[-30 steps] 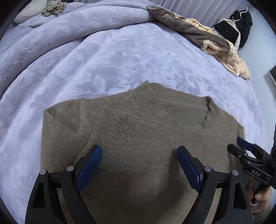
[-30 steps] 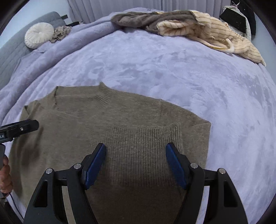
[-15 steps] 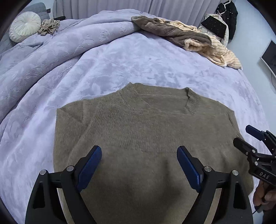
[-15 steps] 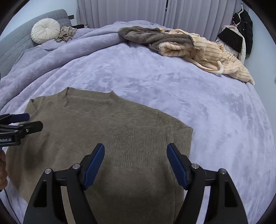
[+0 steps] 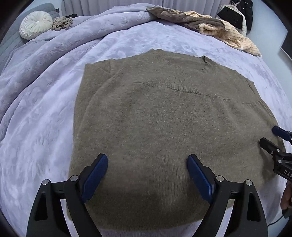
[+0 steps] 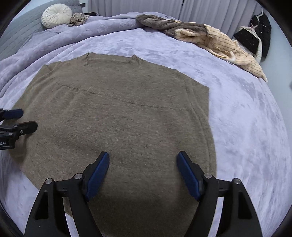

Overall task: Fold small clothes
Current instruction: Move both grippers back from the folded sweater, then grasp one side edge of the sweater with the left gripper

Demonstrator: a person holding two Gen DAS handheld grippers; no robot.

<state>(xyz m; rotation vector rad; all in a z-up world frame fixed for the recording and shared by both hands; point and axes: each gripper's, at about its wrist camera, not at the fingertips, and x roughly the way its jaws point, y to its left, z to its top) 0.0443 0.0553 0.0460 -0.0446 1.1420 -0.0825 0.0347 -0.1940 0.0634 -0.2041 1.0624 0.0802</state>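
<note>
On lilac bedspread [image 5: 45, 113], folded sweater [image 5: 164, 118]

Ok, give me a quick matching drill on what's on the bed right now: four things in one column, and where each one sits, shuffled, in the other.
Things:
1. brown sweater
2. round white cushion
3. cream ribbed garment
4. left gripper

Places:
A. far left, against the grey headboard
B. far right of the bed, in a heap with a darker brown garment
C. spread flat on the lilac blanket
D. above the sweater's near part, jaws open

Pairs: 1-C, 2-A, 3-B, 4-D
</note>
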